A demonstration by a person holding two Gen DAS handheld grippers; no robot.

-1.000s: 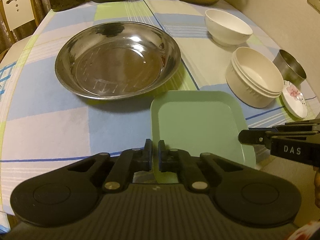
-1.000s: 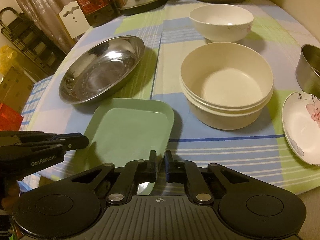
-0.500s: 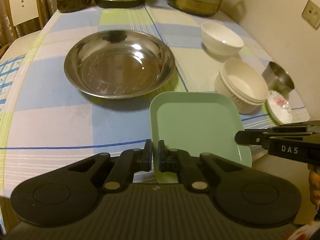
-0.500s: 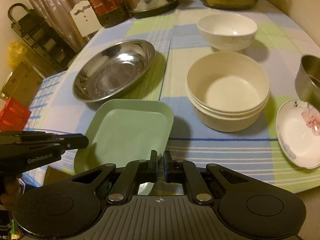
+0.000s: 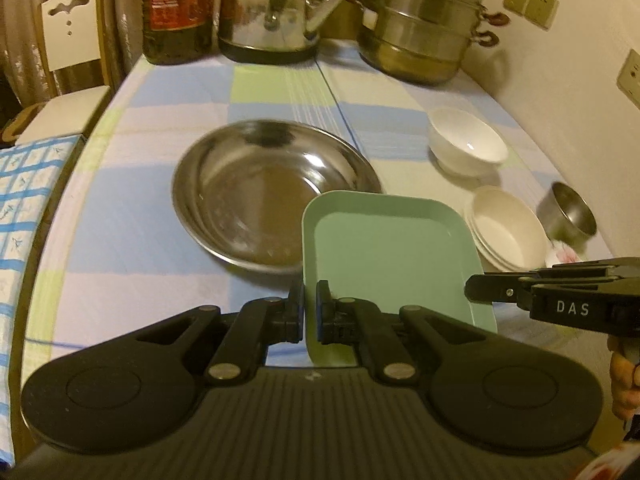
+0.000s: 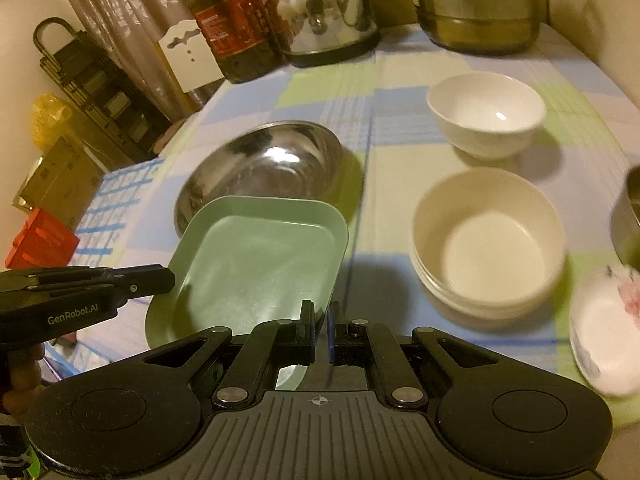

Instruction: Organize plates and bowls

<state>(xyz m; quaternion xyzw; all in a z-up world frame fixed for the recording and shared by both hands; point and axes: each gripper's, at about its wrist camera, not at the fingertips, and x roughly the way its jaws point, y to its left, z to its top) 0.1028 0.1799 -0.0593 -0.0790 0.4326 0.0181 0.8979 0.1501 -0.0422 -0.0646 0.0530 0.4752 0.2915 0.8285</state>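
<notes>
A mint-green square plate (image 5: 392,252) hangs above the checked tablecloth, held from both sides. My left gripper (image 5: 310,304) is shut on its near left rim. My right gripper (image 6: 322,328) is shut on the near right rim of this plate (image 6: 256,264). Each view shows the other gripper at the plate's side: the right gripper (image 5: 480,292) and the left gripper (image 6: 160,280). Behind the plate lies a wide steel dish (image 5: 256,192), its near rim partly covered. To the right are stacked cream bowls (image 6: 488,240), a white bowl (image 6: 486,112), a flowered saucer (image 6: 604,328) and a steel cup (image 5: 570,216).
A kettle (image 5: 272,12), an oil bottle (image 5: 176,8) and a steamer pot (image 5: 424,20) line the table's far end. A wall with sockets (image 5: 528,4) runs along the right. A white chair (image 5: 72,40) stands at the far left, boxes (image 6: 44,236) on the floor.
Both grippers have risen with the green plate, which has left the tablecloth. Its far edge now overlaps the steel dish's near rim, and more of the table's far end shows.
</notes>
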